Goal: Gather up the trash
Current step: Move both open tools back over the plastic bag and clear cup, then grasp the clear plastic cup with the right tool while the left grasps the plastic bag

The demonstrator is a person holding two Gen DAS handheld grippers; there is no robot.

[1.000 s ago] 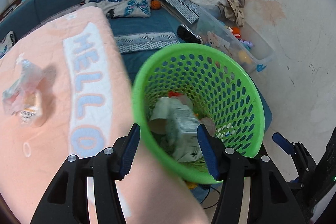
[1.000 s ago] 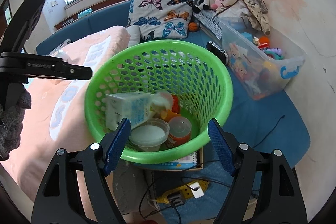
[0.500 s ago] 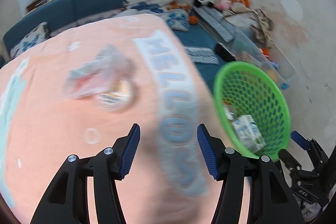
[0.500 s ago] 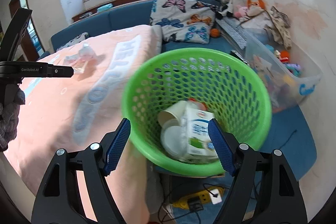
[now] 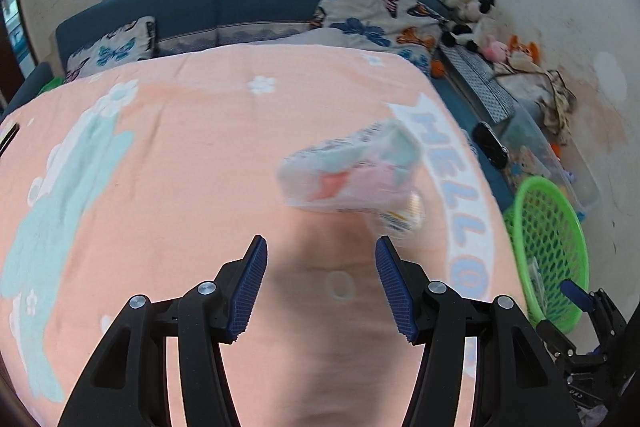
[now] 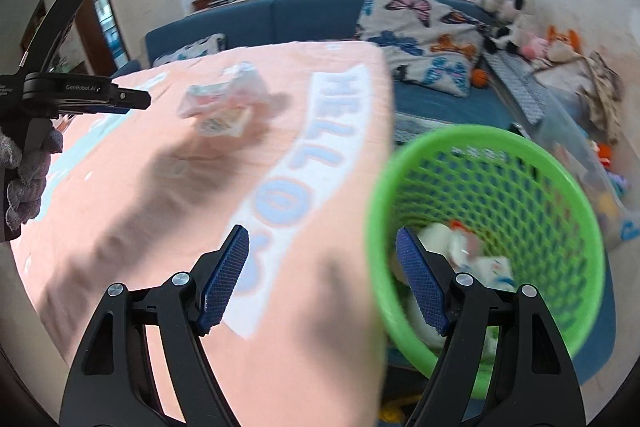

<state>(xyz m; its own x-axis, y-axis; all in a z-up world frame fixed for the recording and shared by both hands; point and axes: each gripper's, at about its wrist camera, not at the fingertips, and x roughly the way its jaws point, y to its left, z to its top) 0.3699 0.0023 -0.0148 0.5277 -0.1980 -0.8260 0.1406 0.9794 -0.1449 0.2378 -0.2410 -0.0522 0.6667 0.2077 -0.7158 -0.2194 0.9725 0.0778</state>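
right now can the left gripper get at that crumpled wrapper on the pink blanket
Probably yes. The left gripper is open and empty, and the crumpled wrapper lies ahead of it, a little to the right, on the pink blanket with nothing in between.

So the bed (image 5: pixel 192 163) has a peach blanket (image 6: pixel 132 227) spread over it, printed with white flowers, a pale teal shape toward its left side and a white band reading HELLO in blue letters running along its right edge. Lying right on the blanket, just left of that band and toward the far end, is a crumpled clear wrapper (image 5: pixel 352 167) with a small printed packet (image 5: pixel 394 219) tucked against its near side, both too blurry to read. Past the right edge, down on the floor, stands a green basket (image 6: pixel 560 179) with some white trash in it.
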